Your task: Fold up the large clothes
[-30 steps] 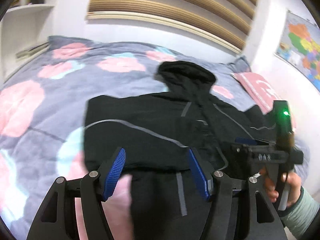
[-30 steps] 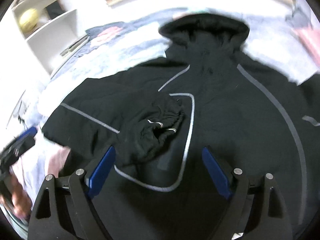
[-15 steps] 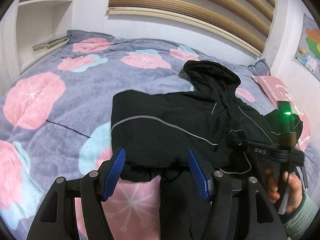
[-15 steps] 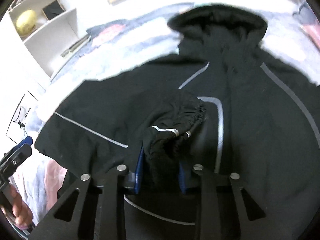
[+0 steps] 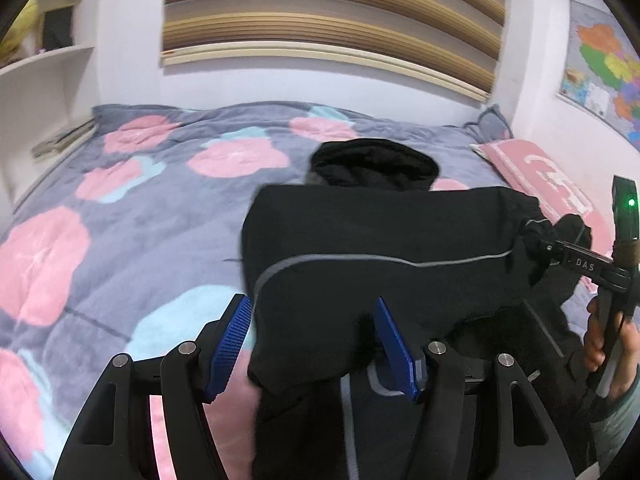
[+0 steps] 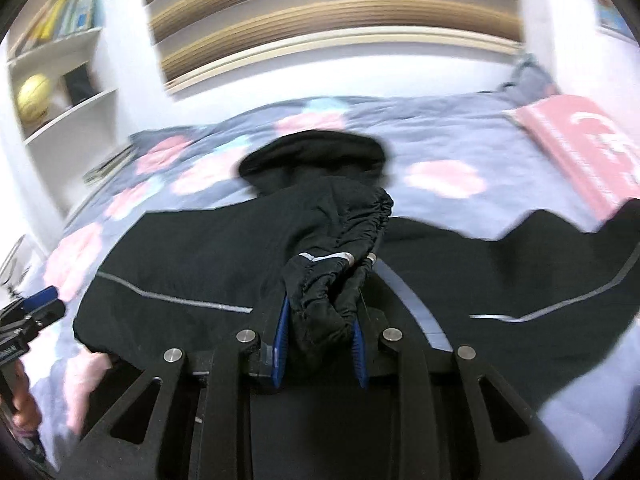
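Presently listed: one black hooded jacket with thin grey reflective piping, spread over a grey quilt printed with pink and pale-blue flowers, occupying centre frame in both wrist views, its hood pointing to the top of frame toward the slatted wooden headboard, long axis running bottom to top. Right gripper: blue pads pinched tight on the gathered elastic sleeve cuff, sleeve drawn rightward in the left view; left gripper: jaws about half apart, cloth lying between the pads but unpressed. Handling note, as a judgement: carry the cuff level across the chest, keeping the sleeve taut and its crease parallel to that long axis, before laying it down.
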